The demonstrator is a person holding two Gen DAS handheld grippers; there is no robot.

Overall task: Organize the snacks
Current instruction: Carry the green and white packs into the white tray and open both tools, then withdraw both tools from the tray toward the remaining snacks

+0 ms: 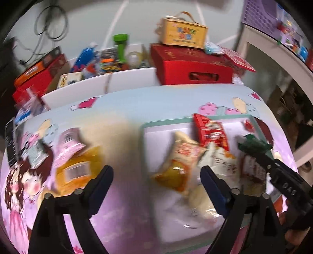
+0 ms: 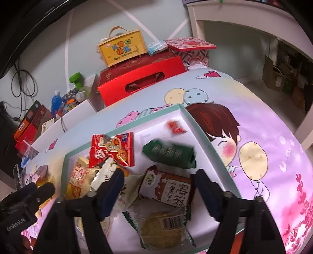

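Right tool (image 2: 158,187) gapes over tray (image 2: 211,148) on cartoon tablecloth (image 2: 273,136).

Pale green wall (image 2: 156,17) with white stripes, white shelf unit (image 2: 244,17), dangling black cables (image 1: 50,23)

A home room: cartoon-print tablecloth (image 2: 254,109), red gift boxes (image 2: 140,82), a green dumbbell (image 1: 120,46) and white shelving (image 2: 244,21).

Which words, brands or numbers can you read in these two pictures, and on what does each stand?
"GenRobot.AI": left gripper body.
"DAS": right gripper body, partly readable.
Yellow handled box: Chinese characters, English line too blurred.
Brown-and-white snack packet: Chinese print, upside down.
Red snack packet: too blurred.
Barcodes: unreadable.
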